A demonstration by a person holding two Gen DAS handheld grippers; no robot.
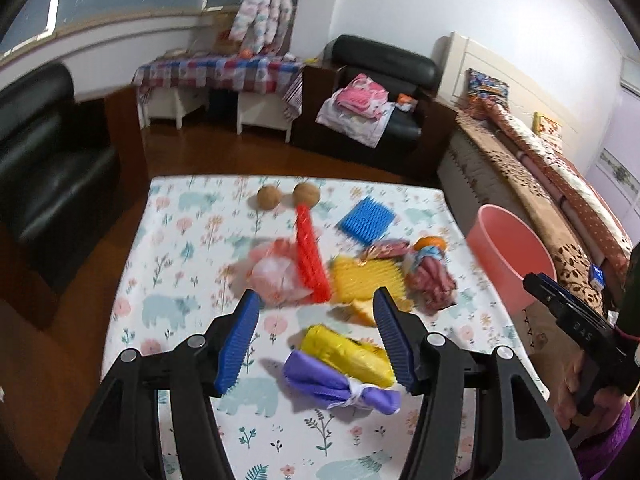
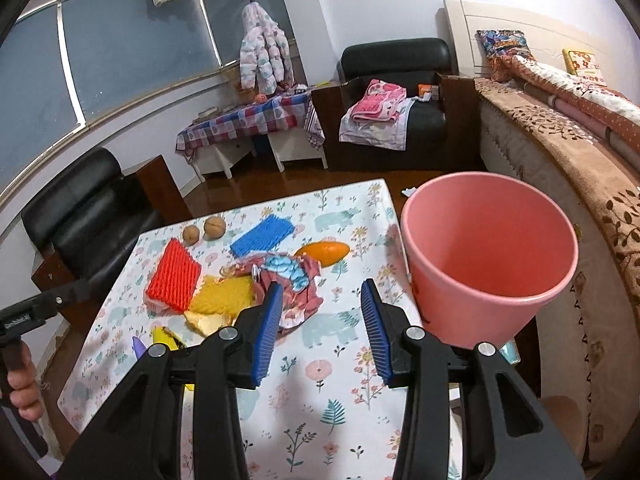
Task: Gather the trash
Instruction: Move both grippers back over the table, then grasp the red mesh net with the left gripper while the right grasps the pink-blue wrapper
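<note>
Trash lies spread over a table with a floral cloth point(image 1: 180, 240). My left gripper point(image 1: 317, 292) is open above a yellow wrapper point(image 1: 344, 350) and a purple tied bundle point(image 1: 340, 384), touching neither. Beyond lie a red foam net point(image 1: 310, 256), a yellow foam net point(image 1: 360, 276), a pink plastic bag point(image 1: 276, 272) and a crumpled patterned wrapper point(image 1: 430, 276). My right gripper point(image 2: 321, 286) is open and holds nothing, hovering just before the crumpled wrapper point(image 2: 292, 280). A pink bucket point(image 2: 460, 312) stands at the table's right edge, and its inside looks bare.
Two walnuts point(image 2: 215, 225), a blue foam net point(image 2: 262, 236) and an orange fruit-like piece point(image 2: 324, 252) lie farther back. Black armchairs point(image 2: 80, 216) stand to the left and behind, a bed point(image 2: 580, 184) to the right. A hand point(image 2: 20, 384) holds the left gripper at the frame's left edge.
</note>
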